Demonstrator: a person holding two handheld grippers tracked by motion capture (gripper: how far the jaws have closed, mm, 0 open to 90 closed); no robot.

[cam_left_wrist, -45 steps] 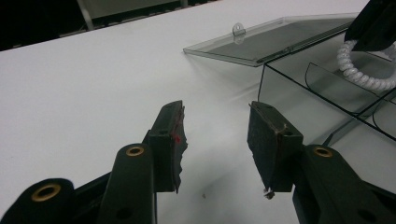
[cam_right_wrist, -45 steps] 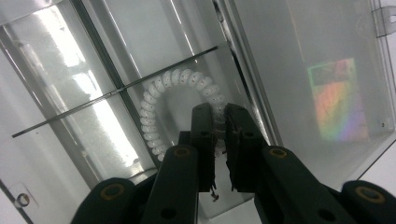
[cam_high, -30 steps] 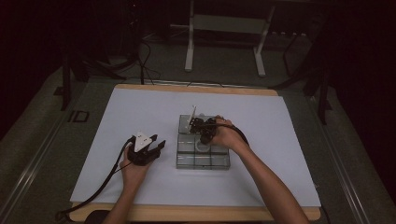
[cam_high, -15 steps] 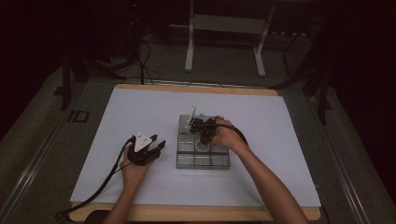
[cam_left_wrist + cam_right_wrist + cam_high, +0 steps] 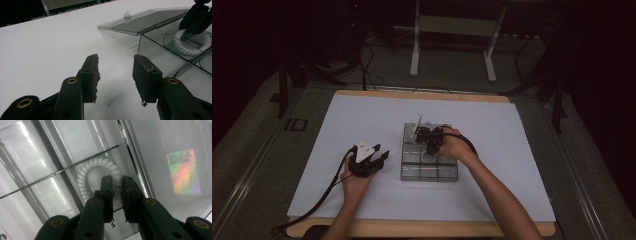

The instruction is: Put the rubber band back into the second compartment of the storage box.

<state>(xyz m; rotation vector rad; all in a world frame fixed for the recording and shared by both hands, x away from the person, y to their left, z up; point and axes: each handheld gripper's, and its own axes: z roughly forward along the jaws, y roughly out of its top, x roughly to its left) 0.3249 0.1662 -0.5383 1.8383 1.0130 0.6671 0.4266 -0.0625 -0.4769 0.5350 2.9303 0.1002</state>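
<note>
A clear plastic box (image 5: 430,172) with several compartments sits mid-table, its lid (image 5: 140,21) swung open and lying flat beside it. A white coiled ring (image 5: 87,175) lies in one compartment, and it also shows in the left gripper view (image 5: 192,47). My right gripper (image 5: 117,187) points down into that compartment (image 5: 428,145). Its jaws have just been opening slightly, with one side of the ring still between the pads and touching them. My left gripper (image 5: 116,72) rests open and empty on the white mat, left of the box (image 5: 379,156).
The white mat (image 5: 362,120) covers a wooden table top. A rainbow sticker (image 5: 183,171) shows through the clear plastic. Cables trail from both grippers toward the near edge. A metal stand (image 5: 452,30) is on the floor beyond the table.
</note>
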